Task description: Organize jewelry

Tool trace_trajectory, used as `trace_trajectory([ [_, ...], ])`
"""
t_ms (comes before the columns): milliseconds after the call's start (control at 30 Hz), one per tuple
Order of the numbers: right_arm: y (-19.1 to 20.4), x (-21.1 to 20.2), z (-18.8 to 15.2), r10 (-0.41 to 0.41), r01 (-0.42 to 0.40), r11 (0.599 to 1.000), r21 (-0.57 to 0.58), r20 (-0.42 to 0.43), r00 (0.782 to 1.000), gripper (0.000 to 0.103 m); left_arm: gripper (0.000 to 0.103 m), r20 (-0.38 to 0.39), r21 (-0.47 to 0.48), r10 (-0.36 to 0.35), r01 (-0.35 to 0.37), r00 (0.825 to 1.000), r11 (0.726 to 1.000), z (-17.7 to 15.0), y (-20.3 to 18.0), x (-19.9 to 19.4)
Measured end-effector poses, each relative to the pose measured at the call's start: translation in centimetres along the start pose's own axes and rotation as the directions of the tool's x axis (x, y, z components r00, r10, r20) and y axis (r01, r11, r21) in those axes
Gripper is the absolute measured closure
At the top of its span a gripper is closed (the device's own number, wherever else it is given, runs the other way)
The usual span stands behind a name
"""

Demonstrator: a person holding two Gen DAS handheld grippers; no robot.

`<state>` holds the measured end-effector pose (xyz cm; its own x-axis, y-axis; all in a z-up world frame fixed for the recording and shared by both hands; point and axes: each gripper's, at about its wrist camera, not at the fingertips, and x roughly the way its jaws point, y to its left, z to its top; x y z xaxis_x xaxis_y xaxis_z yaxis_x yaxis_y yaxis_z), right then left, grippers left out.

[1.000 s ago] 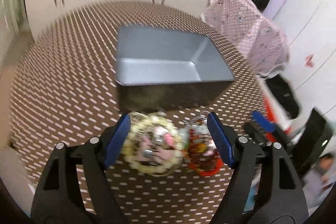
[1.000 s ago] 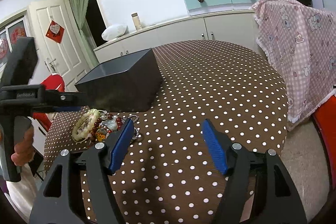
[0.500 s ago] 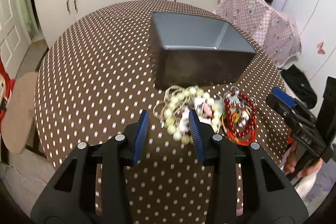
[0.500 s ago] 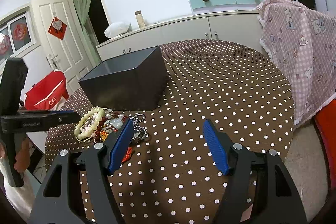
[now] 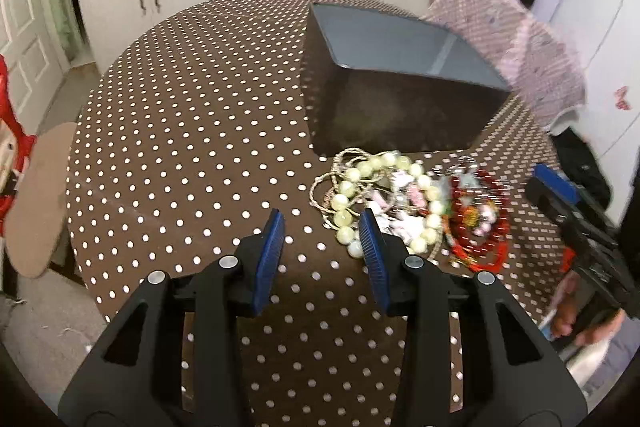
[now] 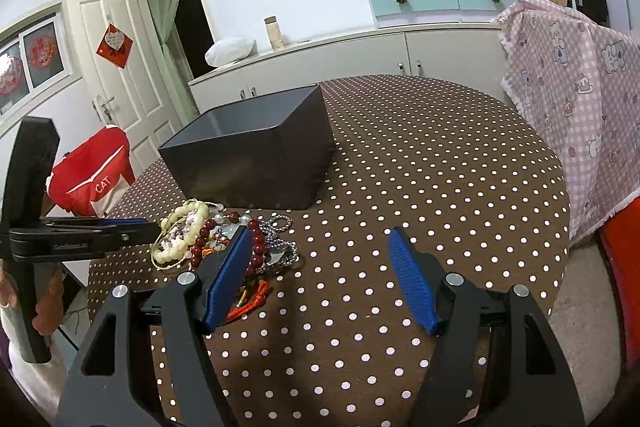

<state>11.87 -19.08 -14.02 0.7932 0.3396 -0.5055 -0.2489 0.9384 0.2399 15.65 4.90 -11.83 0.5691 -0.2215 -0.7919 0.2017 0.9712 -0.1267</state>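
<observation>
A heap of jewelry lies on the polka-dot table [image 5: 180,107] in front of a dark open box [image 5: 400,67]. A pale green bead bracelet [image 5: 348,195] sits on its left side and a red bead bracelet [image 5: 480,223] on its right. My left gripper [image 5: 320,223] hovers just left of the heap. Its jaws are narrowed but apart, with only bare cloth between them. My right gripper [image 6: 320,251] stands open at the heap's other side. Its left finger [image 6: 232,267] overlaps the red beads [image 6: 256,247] and a silver chain [image 6: 280,227]. The box [image 6: 256,147] looks empty.
A pink patterned cloth [image 6: 580,87] hangs over a chair at the table's right. A red bag [image 6: 92,171] sits beyond the left edge and a round stool [image 5: 36,195] stands low beside the table. White cabinets line the back wall.
The left gripper's jaws, which straddled the heap a second ago, have narrowed and now sit left of it with nothing in them. The right gripper has barely moved.
</observation>
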Motion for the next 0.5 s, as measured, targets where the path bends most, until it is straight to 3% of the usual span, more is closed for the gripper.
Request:
trace_trajectory([
  [133,-0.1,0.0,0.0,0.001,-0.001,1.0,0.0,0.001,1.0,0.036,0.068,-0.028,0.016,0.089,-0.088,0.996,0.996,0.5,-1.1,0.6],
  [233,-0.2,0.0,0.0,0.003,-0.003,1.0,0.003,0.003,1.0,0.036,0.093,-0.026,0.08,0.144,-0.142,0.989,0.987,0.7,-2.6,0.8],
  [333,-0.3,-0.1,0.1,0.006,-0.006,1.0,0.001,0.006,1.0,0.036,0.094,-0.012,0.132,0.202,-0.199,0.979,0.971,0.6,-3.5,0.5],
  [500,-0.2,-0.2,0.2,0.033,-0.033,0.999,-0.005,0.004,0.999,0.036,0.094,0.033,0.097,0.174,-0.177,0.984,0.979,0.6,-2.8,-1.7],
])
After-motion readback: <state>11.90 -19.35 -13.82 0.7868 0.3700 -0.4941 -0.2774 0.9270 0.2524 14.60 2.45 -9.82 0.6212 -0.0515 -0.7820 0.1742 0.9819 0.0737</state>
